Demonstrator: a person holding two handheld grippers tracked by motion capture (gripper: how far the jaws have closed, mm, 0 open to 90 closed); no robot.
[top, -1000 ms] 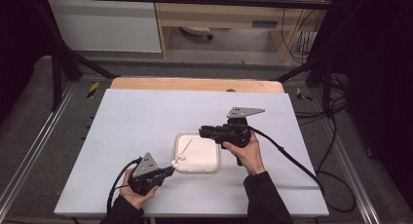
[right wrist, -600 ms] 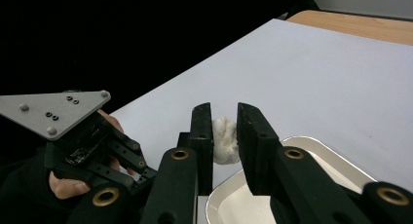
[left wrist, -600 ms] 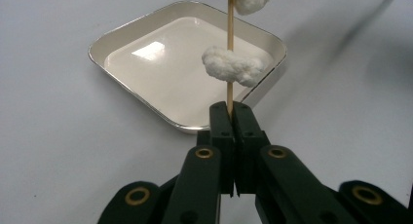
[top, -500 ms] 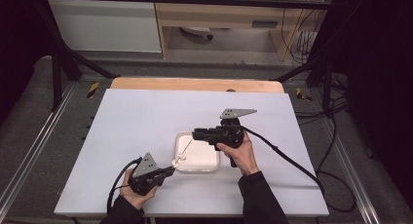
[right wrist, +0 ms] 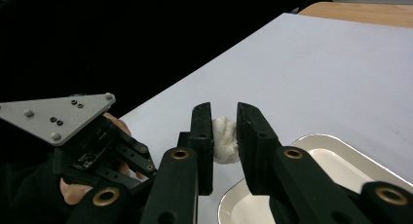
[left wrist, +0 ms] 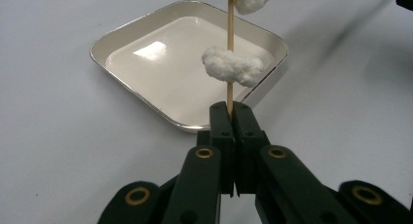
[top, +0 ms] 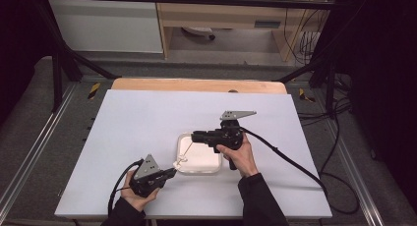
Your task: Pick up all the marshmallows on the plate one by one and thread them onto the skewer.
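The left tongs (left wrist: 233, 118) are pressed tight together on the bottom end of a thin wooden skewer (left wrist: 229, 53), which carries one white cotton ball (left wrist: 234, 66) partway along and a second cotton ball (right wrist: 225, 139) at its far end, out over the tray. The right tongs (right wrist: 225, 136) are clamped on that far ball, jaws either side of it with the fluff squeezed between them. From where I stand, the weak spot is the skewer: it is held by a sliver of wood at one end, so if the right hand drags the ball off at an angle instead of straight along the stick, the stick could pivot in the left jaws, bend or snap. The soft ball could also tear or slip free, and the near ball might ride along with it. The white square tray (top: 209, 166) sits under the work, with the left tongs at its 8 o'clock corner and the right tongs above its 1 o'clock corner, so a dropped ball would probably land inside the rim. Beyond that, the table (top: 147, 118) lies bare from 9 through 12 to 3 o'clock, with plenty of room to pull away. The near edge at 6 o'clock is close behind the left hand (top: 138, 194), and the right cable (top: 290, 159) trails off toward 4 o'clock.
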